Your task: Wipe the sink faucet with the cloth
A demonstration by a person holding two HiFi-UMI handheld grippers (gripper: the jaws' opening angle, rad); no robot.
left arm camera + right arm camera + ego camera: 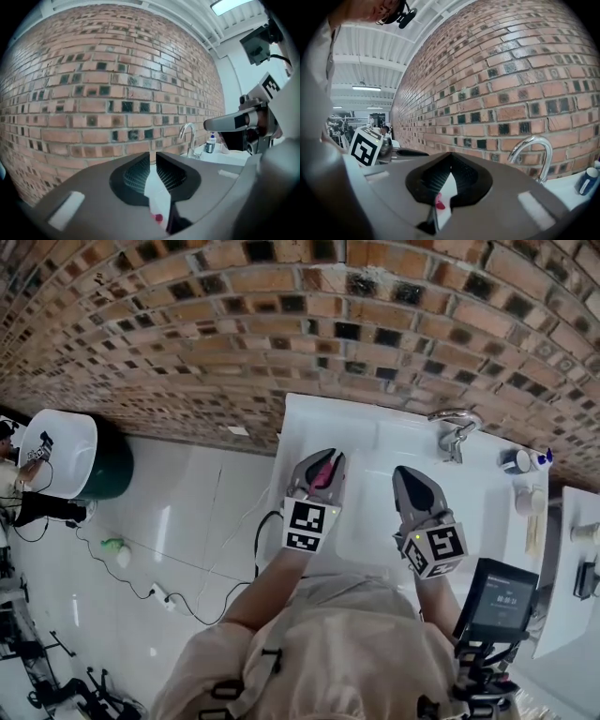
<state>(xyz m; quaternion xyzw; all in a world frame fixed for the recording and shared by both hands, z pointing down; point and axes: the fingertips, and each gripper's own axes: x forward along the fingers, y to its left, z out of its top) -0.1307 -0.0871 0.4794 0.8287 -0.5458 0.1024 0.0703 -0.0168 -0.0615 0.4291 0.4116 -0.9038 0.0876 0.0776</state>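
**A:** Head view first. Where does everything stand?

**B:** The left gripper (321, 463) and right gripper (406, 474) hang side by side over the white sink counter (314, 423). The faucet (454, 430) stands at the back, ahead and to the right of the right gripper. I can't pick out the cloth. The bits near the bottle (517, 461) are too small to tell.

**A:** And the left gripper view?

**B:** Its jaws stand a narrow slit apart, with only white counter showing through. The faucet (190, 136) is off to the right.

**A:** The right gripper view?

**B:** The jaw tips meet with nothing between them. The faucet (532, 151) curves up close on the right.

**A:** So what's the step?

**B:** Fetching the cloth, I'd judge. Open wide and pinch a thick fold. Then wrap the faucet's neck and wipe from base to spout, keeping clear of the bottle.
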